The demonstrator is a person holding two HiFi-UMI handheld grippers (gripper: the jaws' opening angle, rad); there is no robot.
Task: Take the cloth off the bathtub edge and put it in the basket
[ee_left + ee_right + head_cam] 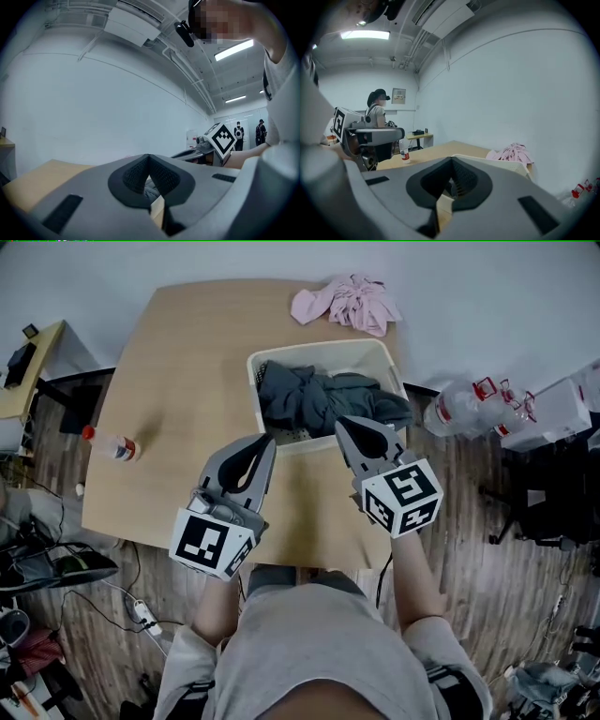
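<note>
Two grippers are held side by side above the near part of one wooden table. The left gripper is seen with its jaws pressed together and nothing between them, the ribbed pads meeting at the tips in the left gripper view. The right gripper is likewise closed on nothing, as its own view shows. Both tips are pointed toward one pale slotted basket, which is set on the table just beyond them. Two cloths are counted. One dark grey cloth is bunched inside the basket and fills most of it. One pink cloth is left crumpled on the table's far edge, beyond the basket and apart from it. One small bottle with a red cap is placed near the table's left side, well apart from the basket. A cluster of clear plastic bottles is seen on the floor to the right; their number cannot be told.
</note>
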